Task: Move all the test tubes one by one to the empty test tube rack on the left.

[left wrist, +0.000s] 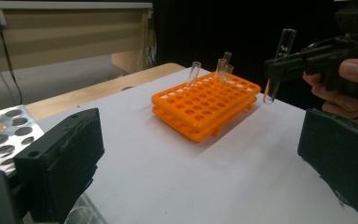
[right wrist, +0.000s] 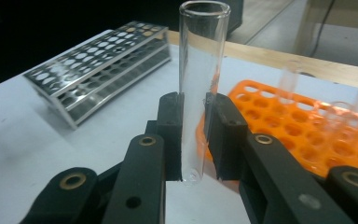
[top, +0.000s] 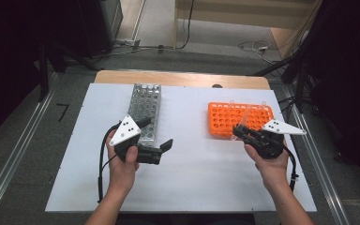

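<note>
- Clear glass test tube — gripped near its rounded lower end by the right tool, whose black jaws are clenched on the glass from both sides; the tube is held in the air just at the near-left edge of the orange plastic tube rack, clear of the desk.
- Long axis: close to upright with a slight lean in the right gripper view; open mouth up, closed rounded end down. In the left gripper view the same tube leans a little off vertical, mouth uppermost, its rounded end hanging below the jaws.
- Risk, grip: the pads hold a short stretch of smooth glass low on the tube, so most of its length stands free above them. A quick swing could, in my judgement, make it pivot or slip out and fall on the desk.
- Risk, neighbours: several other clear tubes stand in the orange rack; a low pass could knock them.
- Risk, seating: if the tube goes to the perforated metal rack while tilted, its rounded end may catch a hole's rim rather than enter.
- Left tool: released, jaws wide apart and holding nothing, near the metal rack's front end — a possible collision point should the two hands converge.
</note>
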Motion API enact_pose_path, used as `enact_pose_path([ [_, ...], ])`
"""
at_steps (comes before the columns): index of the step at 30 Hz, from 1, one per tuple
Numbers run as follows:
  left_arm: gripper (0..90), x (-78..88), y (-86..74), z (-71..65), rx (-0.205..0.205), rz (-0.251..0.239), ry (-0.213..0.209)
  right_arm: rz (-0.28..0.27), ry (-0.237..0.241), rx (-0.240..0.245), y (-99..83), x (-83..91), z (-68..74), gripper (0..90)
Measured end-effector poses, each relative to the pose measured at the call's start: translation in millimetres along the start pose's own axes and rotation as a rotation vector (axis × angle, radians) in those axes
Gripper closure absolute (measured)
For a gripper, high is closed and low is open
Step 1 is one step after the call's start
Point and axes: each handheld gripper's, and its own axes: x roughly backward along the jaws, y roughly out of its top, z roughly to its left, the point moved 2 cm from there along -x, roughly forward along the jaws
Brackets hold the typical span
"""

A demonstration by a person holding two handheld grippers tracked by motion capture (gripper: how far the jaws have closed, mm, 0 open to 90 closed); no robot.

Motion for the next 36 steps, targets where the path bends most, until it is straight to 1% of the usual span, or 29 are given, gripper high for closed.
enact_pose_path([
  [2,0.0,-2.2,-0.5,-2.3,0.003,0.002,-0.010,0.004,0.023,0.006,-1.4,-2.7,6.7,73.9],
  [3,0.0,-3.5,-1.0,-3.2,0.003,0.013,-0.015,0.009,0.029,0.007,-2.6,-4.2,10.2,73.9],
  [5,0.1,-5.6,-2.2,-5.8,0.009,0.024,-0.031,0.013,0.046,0.024,-5.6,-7.6,16.4,73.9],
  [7,0.2,-6.9,-3.2,-8.6,0.025,0.021,-0.047,0.026,0.063,0.033,-9.4,-11.3,23.1,73.9],
  [10,5.1,-10.5,-3.9,-14.3,0.037,0.038,-0.035,0.048,0.086,0.044,-15.5,-16.5,32.0,73.9],
  [13,9.7,-14.8,-2.9,-21.1,0.052,0.051,-0.049,0.062,0.111,0.058,-20.2,-21.1,42.3,73.9],
  [14,11.8,-16.1,-2.1,-23.7,0.057,0.053,-0.050,0.068,0.118,0.068,-21.4,-22.5,46.3,74.0],
  [17,18.6,-20.1,-0.4,-31.9,0.056,0.066,-0.054,0.078,0.146,0.086,-23.1,-25.8,57.4,73.9],
  [19,22.0,-22.7,-0.5,-36.9,0.052,0.075,-0.067,0.085,0.163,0.098,-23.6,-28.0,64.1,73.9],
  [21,25.4,-23.8,-1.0,-38.8,0.049,0.080,-0.071,0.090,0.176,0.107,-24.3,-30.0,70.3,73.9],
  [22,27.4,-26.2,-2.0,-41.9,0.051,0.086,-0.091,0.093,0.185,0.111,-24.7,-31.1,73.4,73.9],
  [23,28.2,-27.2,-2.5,-43.4,0.053,0.088,-0.102,0.095,0.192,0.115,-25.0,-32.3,76.2,73.9],
  [26,35.7,-29.9,-4.4,-48.4,0.043,0.099,-0.136,0.102,0.211,0.128,-25.7,-35.2,83.9,74.0],
  [28,39.2,-32.2,-5.7,-51.8,0.040,0.107,-0.158,0.104,0.222,0.132,-25.9,-36.6,88.4,74.0],
  [34,53.7,-36.9,-8.3,-60.0,0.020,0.124,-0.196,0.115,0.248,0.155,-26.9,-39.0,100.8,74.0],
  [36,58.8,-38.1,-9.1,-61.6,0.011,0.130,-0.200,0.117,0.255,0.165,-26.8,-39.0,103.9,74.0],
])
